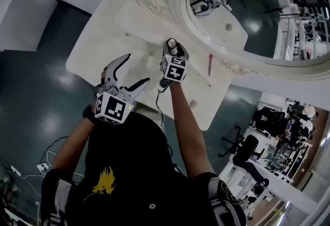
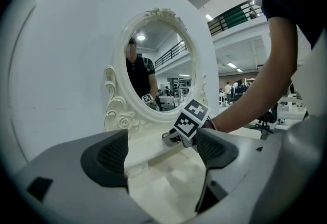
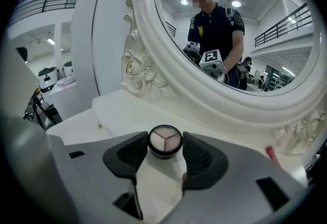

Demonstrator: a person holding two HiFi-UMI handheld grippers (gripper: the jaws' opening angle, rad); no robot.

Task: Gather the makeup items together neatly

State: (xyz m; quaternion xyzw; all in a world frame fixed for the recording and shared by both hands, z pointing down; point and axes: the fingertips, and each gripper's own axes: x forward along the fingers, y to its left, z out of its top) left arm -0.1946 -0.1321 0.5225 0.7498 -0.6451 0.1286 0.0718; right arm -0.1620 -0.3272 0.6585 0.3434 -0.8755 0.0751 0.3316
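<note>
Black-rimmed eyeshadow compact (image 3: 164,140) between jaws of right gripper (image 3: 165,146), seemingly against both.

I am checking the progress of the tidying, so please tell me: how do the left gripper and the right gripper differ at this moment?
The left gripper has its jaws wide apart with nothing between them; the right gripper has its jaws closed on a round compact. The left gripper hangs over the near part of the white table; the right gripper is farther in, near the mirror. Both are the same two-jaw tool.
</note>
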